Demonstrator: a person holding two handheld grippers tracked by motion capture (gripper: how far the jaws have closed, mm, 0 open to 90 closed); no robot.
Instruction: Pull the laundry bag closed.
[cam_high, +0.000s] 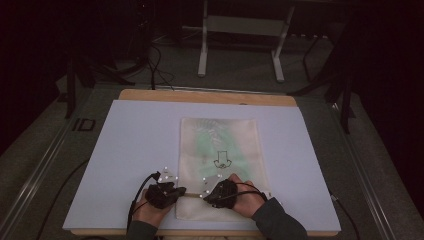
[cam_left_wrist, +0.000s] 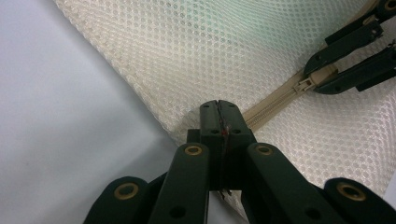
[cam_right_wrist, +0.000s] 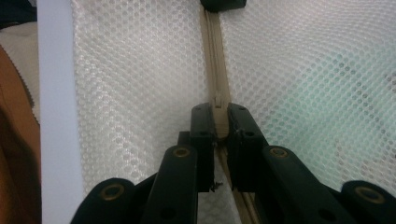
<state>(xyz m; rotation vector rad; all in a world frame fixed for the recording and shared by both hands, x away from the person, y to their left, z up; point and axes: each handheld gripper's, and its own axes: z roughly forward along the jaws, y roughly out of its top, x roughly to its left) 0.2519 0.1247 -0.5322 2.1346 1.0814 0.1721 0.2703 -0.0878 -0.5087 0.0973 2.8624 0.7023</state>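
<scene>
A cream mesh bag is laid flat on the white surface, at its near middle. Its zipper runs along the near end. The bag's left end is clamped by the left tool, and the zipper pull is pinched by the right tool.

Right hand-held gripper clamped on the beige zipper pull of a white mesh bag, zipper track running up to the other hand-held gripper's black tip, pale desk strip at left.
</scene>
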